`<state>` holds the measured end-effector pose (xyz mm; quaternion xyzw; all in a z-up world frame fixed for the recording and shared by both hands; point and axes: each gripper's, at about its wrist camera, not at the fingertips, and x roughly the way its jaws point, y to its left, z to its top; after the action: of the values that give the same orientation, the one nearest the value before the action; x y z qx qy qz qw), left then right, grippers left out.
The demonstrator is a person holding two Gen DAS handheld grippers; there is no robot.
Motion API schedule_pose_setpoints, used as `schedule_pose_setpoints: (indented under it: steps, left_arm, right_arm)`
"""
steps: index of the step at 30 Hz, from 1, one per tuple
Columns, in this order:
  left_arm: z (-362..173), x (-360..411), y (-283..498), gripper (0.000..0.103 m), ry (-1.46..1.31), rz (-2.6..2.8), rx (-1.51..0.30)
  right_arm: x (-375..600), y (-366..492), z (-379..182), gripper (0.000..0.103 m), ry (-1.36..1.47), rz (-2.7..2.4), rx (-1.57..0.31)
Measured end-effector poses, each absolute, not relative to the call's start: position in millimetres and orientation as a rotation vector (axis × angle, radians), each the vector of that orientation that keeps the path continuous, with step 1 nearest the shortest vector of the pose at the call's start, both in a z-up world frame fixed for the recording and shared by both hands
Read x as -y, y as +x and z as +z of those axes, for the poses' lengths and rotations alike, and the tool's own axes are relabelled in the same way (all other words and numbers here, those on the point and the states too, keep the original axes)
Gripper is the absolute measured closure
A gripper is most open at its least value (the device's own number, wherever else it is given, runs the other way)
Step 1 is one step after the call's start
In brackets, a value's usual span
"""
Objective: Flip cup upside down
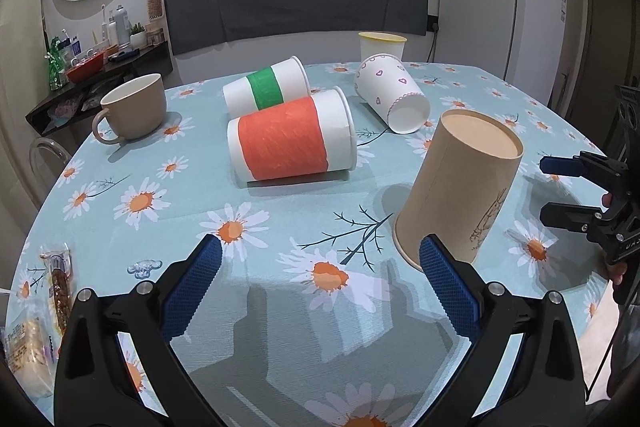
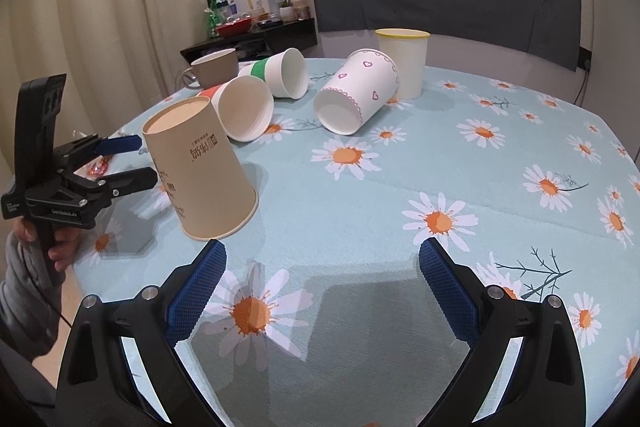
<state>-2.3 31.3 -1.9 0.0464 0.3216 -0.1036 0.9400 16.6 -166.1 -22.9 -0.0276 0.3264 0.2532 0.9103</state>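
A tan paper cup [image 1: 460, 183] stands upside down, mouth on the daisy tablecloth [image 1: 280, 211]; it also shows in the right wrist view [image 2: 200, 167]. My left gripper [image 1: 320, 287] is open and empty, its right finger just in front of the cup's rim. My right gripper [image 2: 320, 287] is open and empty over the cloth, to the right of the cup. The right gripper shows at the right edge of the left wrist view [image 1: 560, 191], open. The left gripper shows at the left of the right wrist view [image 2: 136, 163], open beside the cup.
An orange-banded cup [image 1: 288, 139], a green-banded cup [image 1: 266, 87] and a heart-print cup [image 1: 390, 95] lie on their sides. A beige mug [image 1: 134, 107] and a yellow-rimmed tub [image 1: 382, 45] stand upright behind. Snack packets [image 1: 60, 279] lie at the left edge.
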Motion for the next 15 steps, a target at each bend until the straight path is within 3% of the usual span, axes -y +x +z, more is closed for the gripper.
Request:
schedule_pose_setpoints:
  steps: [15]
  left_arm:
    - [-1.3, -28.8, -4.8, 0.006, 0.118, -0.217, -0.651]
  right_arm:
    - [167.7, 17.9, -23.6, 0.01, -0.048, 0.512, -0.676]
